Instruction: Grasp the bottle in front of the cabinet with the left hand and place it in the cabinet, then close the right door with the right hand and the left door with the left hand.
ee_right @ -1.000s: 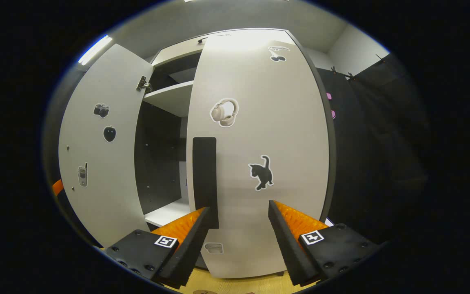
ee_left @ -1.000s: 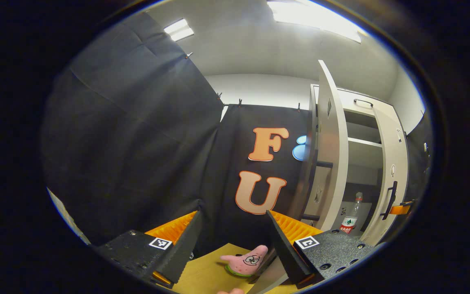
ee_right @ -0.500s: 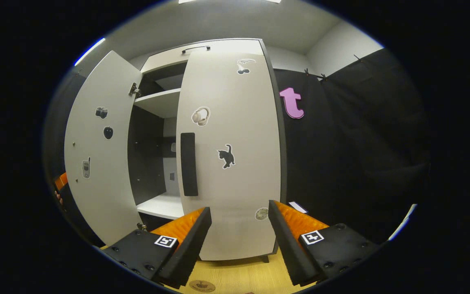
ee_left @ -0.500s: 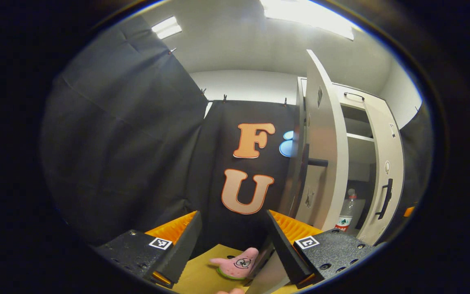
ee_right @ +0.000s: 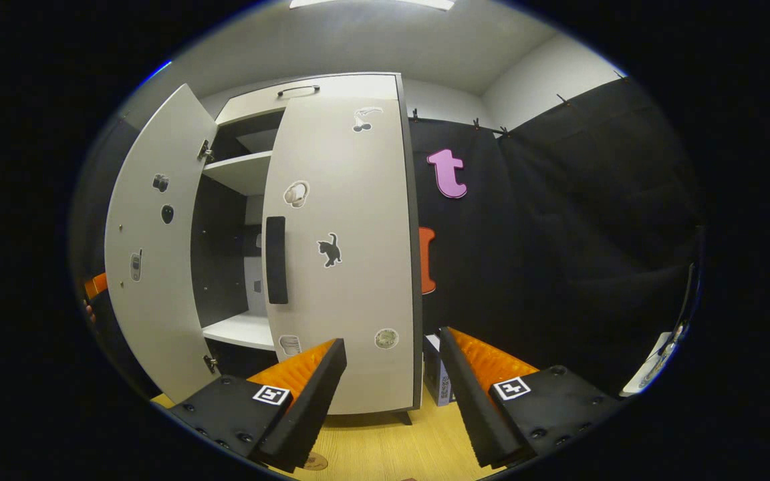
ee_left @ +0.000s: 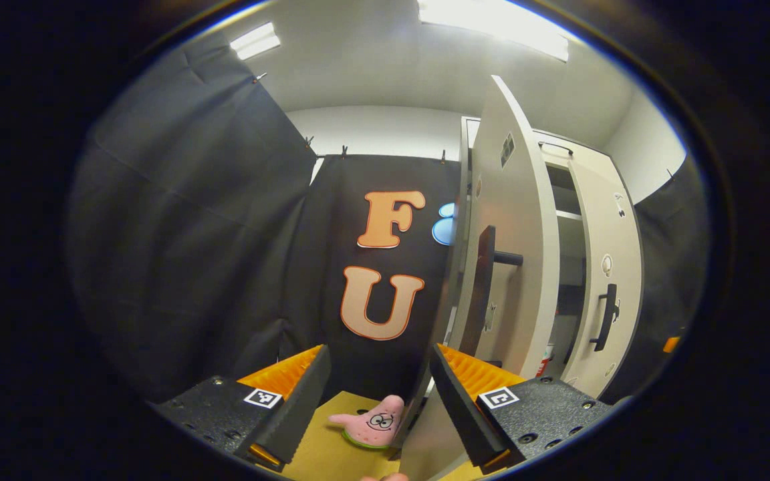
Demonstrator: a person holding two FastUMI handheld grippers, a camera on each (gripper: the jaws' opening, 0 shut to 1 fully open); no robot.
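Peeking from behind the left door point(ee_left: 515, 267) in the left gripper view, the bottle point(ee_left: 545, 361) inside the cabinet point(ee_right: 251, 180) is showing just a sliver of its label, right of and beyond the left gripper point(ee_left: 378, 394), whose fingers are gaping wide and holding nothing. Facing the cabinet front, the right gripper view is showing the right door point(ee_right: 345, 254) pushed nearly closed and the left door hanging open, while the right gripper point(ee_right: 392, 394) is spreading its fingers empty, apart from the door, over the wooden floor point(ee_right: 385, 454). A pink star toy point(ee_left: 375, 424) is lying between the left fingers.
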